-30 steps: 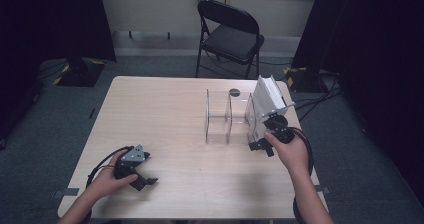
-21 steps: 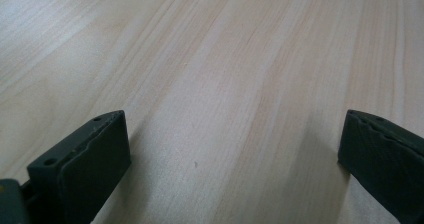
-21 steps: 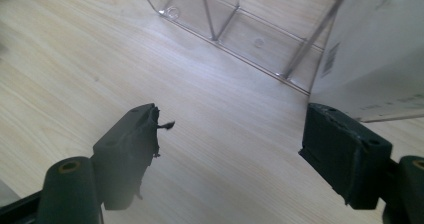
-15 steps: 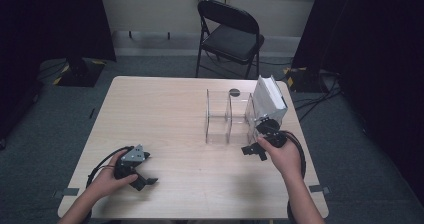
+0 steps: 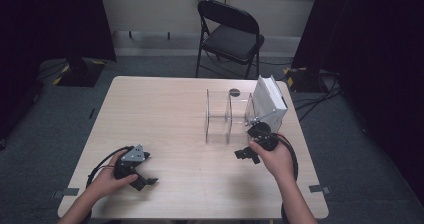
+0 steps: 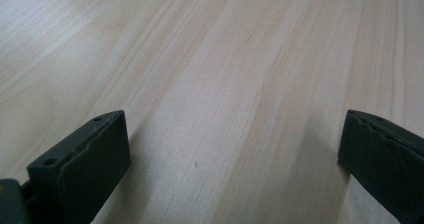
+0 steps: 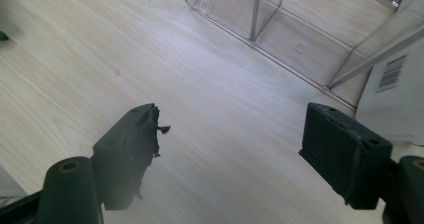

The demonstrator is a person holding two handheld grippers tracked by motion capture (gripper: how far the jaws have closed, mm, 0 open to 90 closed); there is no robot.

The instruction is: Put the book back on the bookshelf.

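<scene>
A clear acrylic rack [image 5: 220, 116] with upright dividers stands on the table's right half. A white box [image 5: 270, 103] leans in its right end; its barcoded side [image 7: 392, 91] fills the right edge of the right gripper view, with the rack [image 7: 260, 19] above. My right gripper [image 5: 250, 148] is open just in front of the rack and box, its jaws [image 7: 232, 126] spread over bare wood, holding nothing. My left gripper [image 5: 144, 173] rests open near the table's front left, with only tabletop between its jaws [image 6: 232, 134].
The light wooden table [image 5: 165, 114] has a small dark round spot [image 5: 234, 91] behind the rack. A black folding chair [image 5: 230, 34] stands beyond the far edge. Cables lie on the floor to the right [image 5: 320, 91].
My right gripper has drawn back from the white box, toward the person and slightly left. The box stays leaning in the rack. The left gripper has not moved.
</scene>
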